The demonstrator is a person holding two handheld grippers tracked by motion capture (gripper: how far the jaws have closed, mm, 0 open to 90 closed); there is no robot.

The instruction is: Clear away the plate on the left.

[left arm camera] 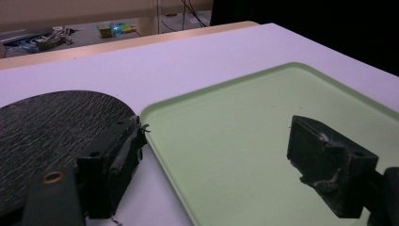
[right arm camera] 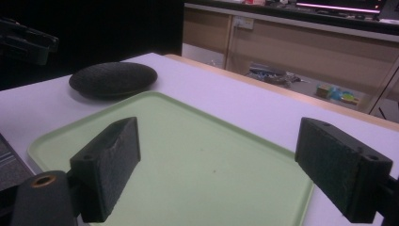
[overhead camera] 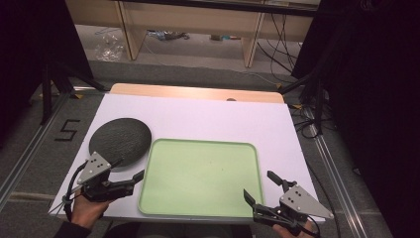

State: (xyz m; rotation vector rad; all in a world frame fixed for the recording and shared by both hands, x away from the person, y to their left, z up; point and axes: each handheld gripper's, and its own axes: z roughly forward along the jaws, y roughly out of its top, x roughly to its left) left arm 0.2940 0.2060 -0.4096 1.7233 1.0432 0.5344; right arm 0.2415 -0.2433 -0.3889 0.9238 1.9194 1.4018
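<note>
One green tray (overhead camera: 198,178) and one dark round pad (overhead camera: 120,141), side by side on white tabletop (overhead camera: 208,119); two grippers, left gripper (overhead camera: 130,172) and right gripper (overhead camera: 261,186), both wide apart, nothing held

This looks like a lab or research workroom. A white-topped table (overhead camera: 208,116) stands on grey carpet between black curtains (overhead camera: 376,99), with loose cables (overhead camera: 277,49) trailing on the floor, plain wooden benches (overhead camera: 193,22) behind, and a taped number (overhead camera: 67,130) beside metal floor rails (overhead camera: 29,148).

green tray (overhead camera: 198,213), dark round mat (overhead camera: 120,138), white table (overhead camera: 208,116)
</note>
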